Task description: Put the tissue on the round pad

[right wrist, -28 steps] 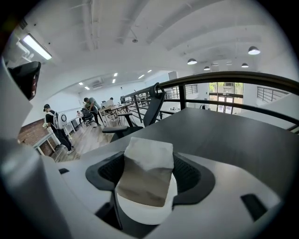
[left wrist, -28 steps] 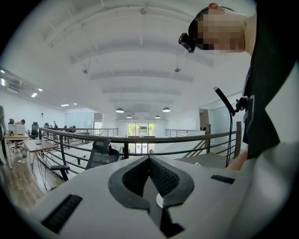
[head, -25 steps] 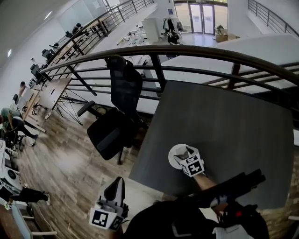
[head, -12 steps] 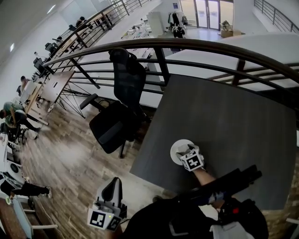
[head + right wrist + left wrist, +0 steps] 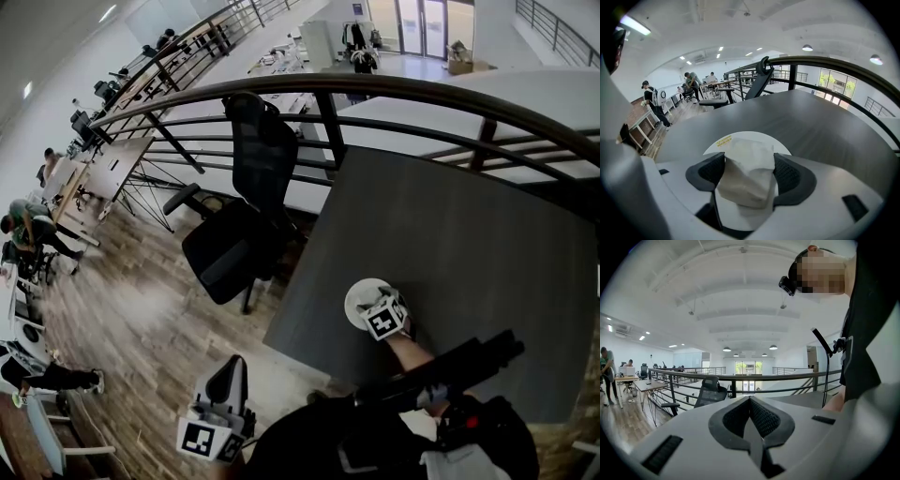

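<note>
Your right gripper point(image 5: 749, 161) clamps the tissue point(image 5: 746, 176), pad point(image 5: 754, 137) just beneath its jaws; your left gripper point(image 5: 751, 403) is clenched, empty.

White tissue point(image 5: 746, 171); white round pad point(image 5: 749, 138) with yellow label; dark grey table point(image 5: 450, 244); black chair point(image 5: 234, 234); brown wood-pattern floor point(image 5: 122, 309).

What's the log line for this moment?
right gripper: shut on tissue | tissue: over round pad, not released | left gripper: shut, empty
</note>
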A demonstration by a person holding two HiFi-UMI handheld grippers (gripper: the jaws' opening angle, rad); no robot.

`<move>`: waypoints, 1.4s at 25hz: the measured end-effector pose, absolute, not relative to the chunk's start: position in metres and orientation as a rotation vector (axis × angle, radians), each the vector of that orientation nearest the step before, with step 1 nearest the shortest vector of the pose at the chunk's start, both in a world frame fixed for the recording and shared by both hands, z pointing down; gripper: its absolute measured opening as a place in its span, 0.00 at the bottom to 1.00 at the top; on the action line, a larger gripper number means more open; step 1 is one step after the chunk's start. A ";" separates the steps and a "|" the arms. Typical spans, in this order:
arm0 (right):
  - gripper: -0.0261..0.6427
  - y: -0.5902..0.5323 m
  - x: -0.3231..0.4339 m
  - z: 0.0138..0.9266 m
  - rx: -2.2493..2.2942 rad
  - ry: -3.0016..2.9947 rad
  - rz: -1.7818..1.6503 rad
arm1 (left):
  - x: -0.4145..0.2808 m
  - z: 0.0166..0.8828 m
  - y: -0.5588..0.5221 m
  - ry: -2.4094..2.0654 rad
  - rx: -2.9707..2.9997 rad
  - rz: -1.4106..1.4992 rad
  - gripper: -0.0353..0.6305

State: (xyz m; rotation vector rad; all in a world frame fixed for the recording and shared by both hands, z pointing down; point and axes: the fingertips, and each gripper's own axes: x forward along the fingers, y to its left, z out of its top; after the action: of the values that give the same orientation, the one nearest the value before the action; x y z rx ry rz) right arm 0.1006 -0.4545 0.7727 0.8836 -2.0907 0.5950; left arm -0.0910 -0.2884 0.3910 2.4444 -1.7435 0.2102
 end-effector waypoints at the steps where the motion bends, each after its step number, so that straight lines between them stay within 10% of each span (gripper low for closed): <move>1: 0.53 -0.457 0.101 0.773 0.893 -2.094 0.581 | -0.093 0.393 -0.288 -1.750 2.442 0.220 0.06; 35: 0.58 -0.476 0.089 0.742 1.016 -2.175 0.558 | -0.105 0.404 -0.283 -1.660 2.512 0.188 0.06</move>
State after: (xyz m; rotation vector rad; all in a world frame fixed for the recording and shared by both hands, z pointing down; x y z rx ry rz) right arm 0.0890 -0.4758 0.7421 1.0162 -2.1746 0.5583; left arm -0.1053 -0.2832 0.4043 2.5122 -1.6601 0.1877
